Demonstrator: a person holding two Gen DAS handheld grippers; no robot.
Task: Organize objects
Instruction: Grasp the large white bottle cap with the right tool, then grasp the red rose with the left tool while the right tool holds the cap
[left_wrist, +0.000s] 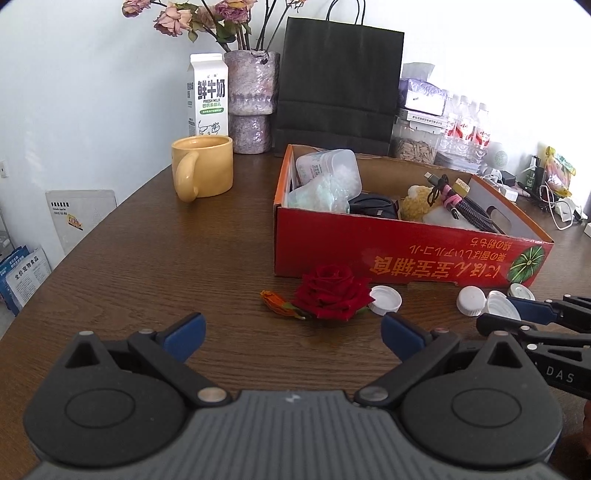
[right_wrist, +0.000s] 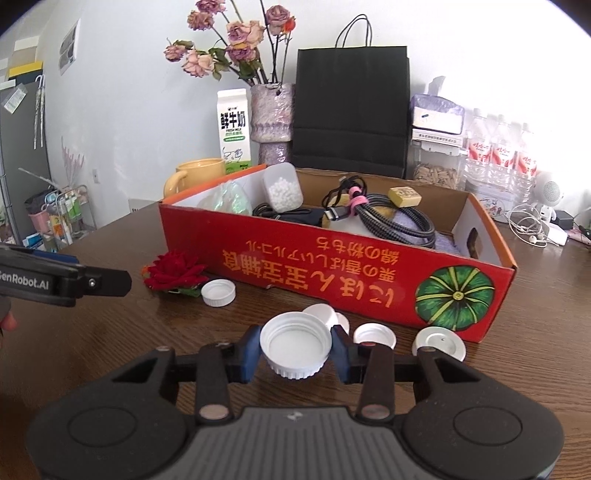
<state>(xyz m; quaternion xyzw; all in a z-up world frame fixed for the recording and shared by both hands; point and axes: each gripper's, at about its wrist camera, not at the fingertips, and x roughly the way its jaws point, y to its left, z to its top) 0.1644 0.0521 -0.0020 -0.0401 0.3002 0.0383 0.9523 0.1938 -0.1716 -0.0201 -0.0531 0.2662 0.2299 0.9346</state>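
Observation:
My right gripper (right_wrist: 295, 350) is shut on a white bottle cap (right_wrist: 295, 345), open side up, held just above the wooden table in front of the red cardboard box (right_wrist: 332, 266). More white caps lie beside it (right_wrist: 373, 334), at the box corner (right_wrist: 439, 343) and near the red rose (right_wrist: 218, 292). The rose (left_wrist: 332, 297) lies on the table with a small orange bud (left_wrist: 275, 301) to its left. My left gripper (left_wrist: 293, 332) stands open just short of the rose, nothing between its fingers. The box (left_wrist: 406, 243) holds cables, a plastic tub and soft items.
A yellow mug (left_wrist: 203, 168), a milk carton (left_wrist: 207, 96), a vase of dried flowers (left_wrist: 252, 99) and a black paper bag (left_wrist: 338, 85) stand behind the box. Water bottles (left_wrist: 465, 125) and loose cables (left_wrist: 546, 195) crowd the far right.

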